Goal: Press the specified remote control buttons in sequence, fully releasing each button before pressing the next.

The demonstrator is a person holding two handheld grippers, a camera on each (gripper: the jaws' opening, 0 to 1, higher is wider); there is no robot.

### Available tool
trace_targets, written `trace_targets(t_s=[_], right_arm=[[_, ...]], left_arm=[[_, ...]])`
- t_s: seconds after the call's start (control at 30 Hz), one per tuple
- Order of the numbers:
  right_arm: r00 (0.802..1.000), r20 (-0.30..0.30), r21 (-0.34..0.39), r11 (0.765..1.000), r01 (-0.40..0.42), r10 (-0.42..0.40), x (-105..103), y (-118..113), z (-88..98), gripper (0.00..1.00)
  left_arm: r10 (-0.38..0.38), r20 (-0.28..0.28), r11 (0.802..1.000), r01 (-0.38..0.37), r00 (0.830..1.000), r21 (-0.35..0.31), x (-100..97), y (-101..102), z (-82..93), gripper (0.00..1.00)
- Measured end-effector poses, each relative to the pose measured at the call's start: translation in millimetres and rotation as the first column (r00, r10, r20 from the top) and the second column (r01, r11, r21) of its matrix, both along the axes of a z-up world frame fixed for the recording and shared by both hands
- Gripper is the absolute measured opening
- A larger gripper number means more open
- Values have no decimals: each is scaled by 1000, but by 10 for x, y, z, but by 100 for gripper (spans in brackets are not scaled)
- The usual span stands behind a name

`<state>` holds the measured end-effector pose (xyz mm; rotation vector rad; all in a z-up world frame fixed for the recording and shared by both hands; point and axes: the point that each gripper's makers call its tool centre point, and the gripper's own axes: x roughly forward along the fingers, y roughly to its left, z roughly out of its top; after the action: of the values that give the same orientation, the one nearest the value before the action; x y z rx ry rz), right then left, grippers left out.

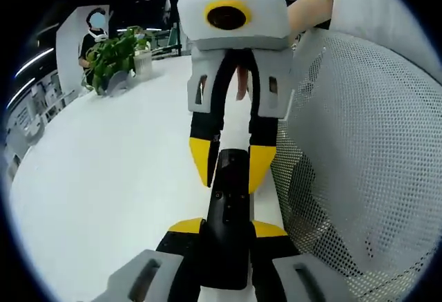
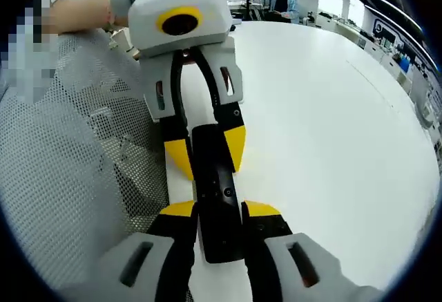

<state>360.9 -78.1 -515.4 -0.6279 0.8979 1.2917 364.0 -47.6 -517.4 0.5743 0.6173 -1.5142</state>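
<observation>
Both tools clenched on black remote [image 1: 226, 226], left tool [image 1: 228, 229], right tool [image 2: 219, 211], white table [image 1: 103, 177] open alongside

Open white table [image 1: 103, 177] stretching wide on one side, mesh chair back [image 1: 359, 157] crowding close along the other, potted plant [image 1: 114, 57] far off at the table's edge, well apart.
</observation>
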Motion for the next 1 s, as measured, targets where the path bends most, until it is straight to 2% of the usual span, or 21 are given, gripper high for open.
trace_targets(t_s=[0.03, 0.07, 0.1, 0.13, 0.33, 0.53, 0.57, 0.63, 0.67, 0.77, 0.83, 0.9, 1.0], right_arm=[[999, 28, -53, 998, -30, 32, 5, -97, -59, 25], [998, 45, -63, 997, -50, 52, 0, -143, -86, 25], [999, 39, -26, 999, -37, 38, -18, -112, -59, 25], [999, 31, -27, 999, -19, 20, -7, -133, -58, 25], [998, 50, -33, 999, -36, 37, -13, -230, -60, 25], [999, 31, -15, 999, -43, 43, -21, -304, -53, 24], [999, 15, -13, 999, -33, 33, -28, -318, -53, 24], [1000, -9, -7, 1000, -10, 10, -28, -324, -46, 24], [1000, 1, -10, 1000, -22, 22, -35, -315, -48, 24], [998, 33, -40, 998, -51, 52, -46, -310, -58, 24], [996, 55, -54, 996, -72, 75, -47, -313, -62, 24], [996, 53, -51, 996, -68, 70, -41, -323, -61, 24], [996, 55, -47, 997, -68, 70, -38, -322, -60, 24]], left_arm=[[3, -1, 1000, -3, 1000, -2, 2, 2, 0, 25], [8, -6, 1000, -8, 1000, -5, 2, 1, 0, 25], [10, -7, 1000, -10, 1000, -7, 2, 0, 1, 25], [12, -6, 1000, -12, 1000, -8, 0, 0, 2, 25], [25, 6, 1000, -25, 1000, -8, -6, 6, 1, 25], [39, 2, 999, -39, 999, -10, -19, 10, 4, 25], [44, -1, 999, -44, 999, -12, -22, 13, 6, 25], [77, -44, 996, -79, 996, -46, -13, 8, 19, 25], [77, -51, 995, -80, 996, -60, -4, 7, 21, 25], [60, -11, 997, -60, 998, -46, -20, -1, 16, 25], [69, -11, 997, -69, 998, -45, -16, -13, 17, 26], [87, -10, 993, -87, 996, -78, 0, -46, 20, 27], [92, -16, 991, -93, 996, -92, -5, -60, 24, 30]])
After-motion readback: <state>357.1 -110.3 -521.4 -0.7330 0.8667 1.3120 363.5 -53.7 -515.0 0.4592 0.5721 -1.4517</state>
